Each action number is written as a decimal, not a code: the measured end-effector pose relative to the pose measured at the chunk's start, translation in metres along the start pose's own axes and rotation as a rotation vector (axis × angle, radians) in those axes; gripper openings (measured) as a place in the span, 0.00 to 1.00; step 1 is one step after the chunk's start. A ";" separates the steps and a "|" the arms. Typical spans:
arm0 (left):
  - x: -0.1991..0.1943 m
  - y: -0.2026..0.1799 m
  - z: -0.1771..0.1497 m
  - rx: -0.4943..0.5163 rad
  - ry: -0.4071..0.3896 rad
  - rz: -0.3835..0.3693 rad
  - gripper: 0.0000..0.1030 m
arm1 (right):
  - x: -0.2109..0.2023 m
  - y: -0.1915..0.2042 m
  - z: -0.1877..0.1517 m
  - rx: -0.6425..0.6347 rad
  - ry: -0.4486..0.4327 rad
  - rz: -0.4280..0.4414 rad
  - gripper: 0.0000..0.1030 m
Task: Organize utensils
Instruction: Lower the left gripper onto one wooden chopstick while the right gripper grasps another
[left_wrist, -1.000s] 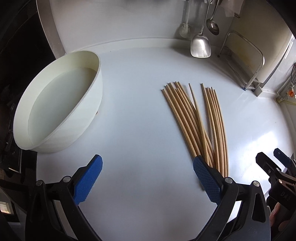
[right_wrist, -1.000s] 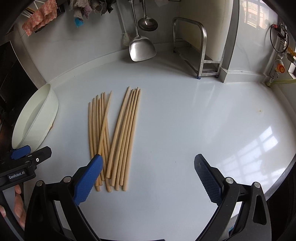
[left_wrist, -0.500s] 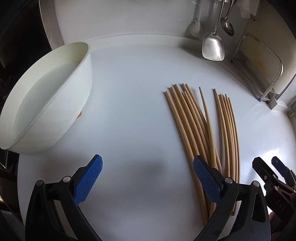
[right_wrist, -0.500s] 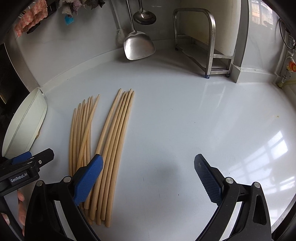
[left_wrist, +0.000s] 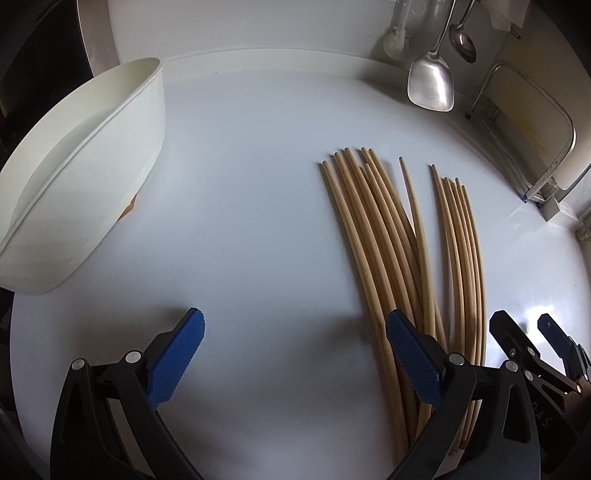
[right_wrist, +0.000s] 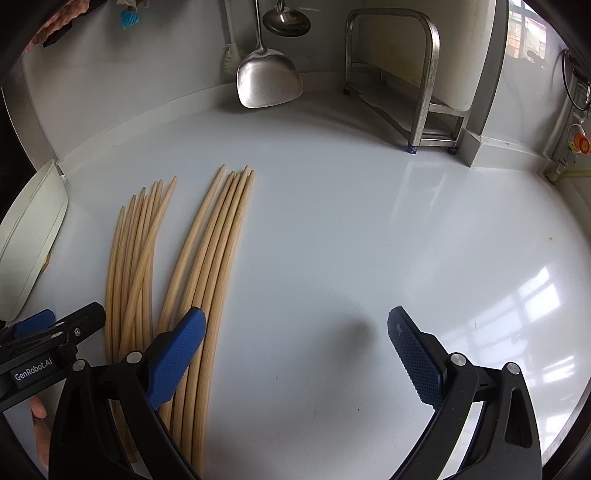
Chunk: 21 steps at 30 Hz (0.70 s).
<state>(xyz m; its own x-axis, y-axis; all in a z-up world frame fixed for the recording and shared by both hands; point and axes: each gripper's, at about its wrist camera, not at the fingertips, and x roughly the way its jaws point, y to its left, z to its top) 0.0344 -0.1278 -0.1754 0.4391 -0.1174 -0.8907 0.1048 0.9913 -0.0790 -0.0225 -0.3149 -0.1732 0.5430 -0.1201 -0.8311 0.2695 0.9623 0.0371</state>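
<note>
Long, thin, pale wooden chopsticks (left_wrist: 402, 254) lie flat on the glossy white countertop (left_wrist: 251, 229), in two loose groups with tips pointing toward the back wall. In the left wrist view the larger group shows about seven sticks fanned at the far ends, one stray stick crosses between the groups, and the right-hand group shows about five; the near ends overlap too much for a sure count. In the right wrist view the same chopsticks (right_wrist: 199, 266) appear as a left group and a tighter right group.

There is one large white oval plastic basin (left_wrist: 85, 166) well to the left of the chopsticks, its rim tilted in the fisheye. One flat steel spatula (right_wrist: 267, 79) and one steel ladle (right_wrist: 286, 22) hang against the back wall, with one white brush (left_wrist: 393, 38) beside them. One stainless steel rack (right_wrist: 417, 85) stands at the back right corner.

The left gripper (left_wrist: 295, 350), black with blue textured pads, is low over the counter with its jaws spread wide; its right pad sits over the near ends of the larger group, and contact cannot be judged. The right gripper (right_wrist: 297, 350) is likewise spread wide and holds nothing, its left pad over the right-hand group's near ends. The two grippers sit side by side, each visible at the edge of the other's view.
</note>
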 end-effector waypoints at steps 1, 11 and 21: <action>0.001 0.000 -0.001 0.000 0.004 -0.001 0.94 | 0.001 0.001 0.000 -0.005 0.004 -0.004 0.92; 0.000 -0.004 -0.007 0.012 -0.012 0.030 0.94 | 0.003 0.006 -0.004 -0.046 -0.004 -0.031 0.92; 0.002 -0.008 -0.009 0.036 -0.018 0.069 0.94 | 0.002 0.013 -0.011 -0.103 -0.008 -0.069 0.92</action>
<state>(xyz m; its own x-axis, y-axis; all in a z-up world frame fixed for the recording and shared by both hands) 0.0264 -0.1351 -0.1802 0.4619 -0.0499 -0.8855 0.1051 0.9945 -0.0012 -0.0268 -0.3002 -0.1802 0.5327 -0.1885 -0.8251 0.2239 0.9715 -0.0774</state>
